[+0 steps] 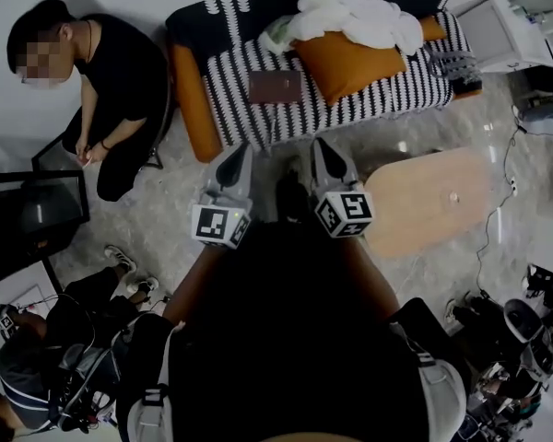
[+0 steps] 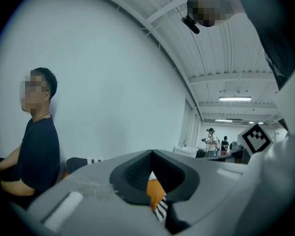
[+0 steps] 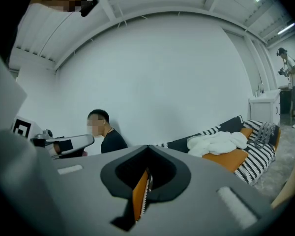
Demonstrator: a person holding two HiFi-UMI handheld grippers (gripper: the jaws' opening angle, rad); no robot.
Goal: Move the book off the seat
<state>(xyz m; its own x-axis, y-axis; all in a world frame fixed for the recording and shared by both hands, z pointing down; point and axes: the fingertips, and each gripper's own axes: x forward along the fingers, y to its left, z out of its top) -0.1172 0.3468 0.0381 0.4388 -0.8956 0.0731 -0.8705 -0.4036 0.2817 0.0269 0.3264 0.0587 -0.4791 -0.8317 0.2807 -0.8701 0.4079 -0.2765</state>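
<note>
A dark brown book (image 1: 275, 87) lies flat on the black-and-white patterned seat of the sofa (image 1: 258, 118), left of an orange cushion (image 1: 346, 63). My left gripper (image 1: 243, 151) and right gripper (image 1: 319, 144) are held side by side over the floor just in front of the sofa, pointing at it, short of the book. Both are shut with nothing between the jaws. In the left gripper view the left gripper (image 2: 151, 152) shows its jaws meeting at the tip, with orange and patterned sofa fabric seen past them. In the right gripper view the right gripper (image 3: 147, 146) has its jaws closed together.
A white blanket (image 1: 359, 17) is heaped on the sofa back and cushion. A person in black (image 1: 115, 81) sits left of the sofa. A light wooden coffee table (image 1: 429, 201) stands to the right of my grippers. A monitor (image 1: 28, 212) is at the left, cables and gear at the right.
</note>
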